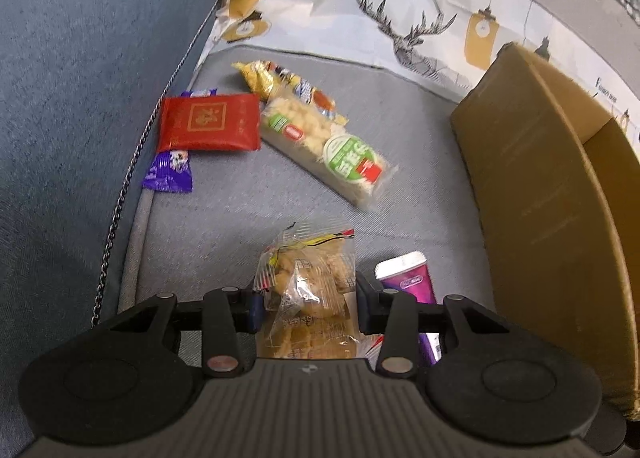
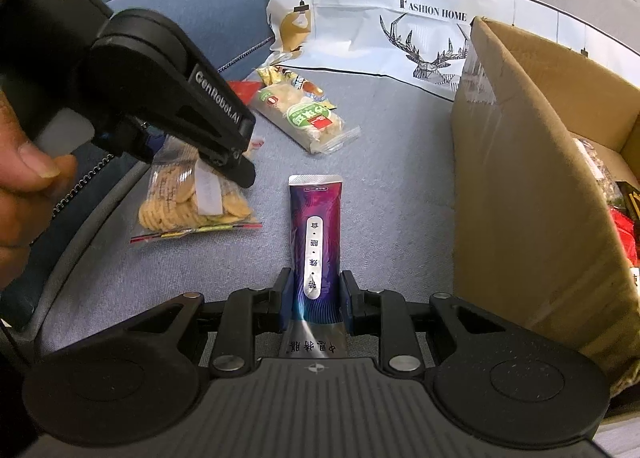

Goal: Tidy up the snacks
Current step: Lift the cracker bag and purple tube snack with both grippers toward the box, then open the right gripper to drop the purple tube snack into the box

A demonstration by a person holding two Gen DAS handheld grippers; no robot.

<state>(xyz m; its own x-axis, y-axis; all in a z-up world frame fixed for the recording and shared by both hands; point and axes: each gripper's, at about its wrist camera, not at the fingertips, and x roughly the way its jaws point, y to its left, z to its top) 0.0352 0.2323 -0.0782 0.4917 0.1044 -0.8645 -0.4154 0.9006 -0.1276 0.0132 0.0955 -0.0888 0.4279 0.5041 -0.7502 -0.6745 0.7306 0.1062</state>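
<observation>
My left gripper (image 1: 308,298) is shut on a clear bag of round crackers (image 1: 308,286), which also shows in the right wrist view (image 2: 192,202) just above the grey sofa seat. My right gripper (image 2: 316,294) is shut on a purple snack tube pack (image 2: 316,234), also seen in the left wrist view (image 1: 408,278). A cardboard box (image 2: 520,186) stands open at the right with snacks inside. On the seat lie a red packet (image 1: 208,122), a purple candy wrapper (image 1: 170,172), a long green-labelled cracker pack (image 1: 332,146) and a yellow-wrapped snack (image 1: 260,76).
A blue cushion (image 1: 80,98) with a metal chain (image 1: 120,210) lies at the left. A white printed "Fashion Home" bag (image 1: 360,6) lines the back. The cardboard box wall (image 1: 540,198) rises close on the right. A hand (image 2: 24,194) holds the left gripper.
</observation>
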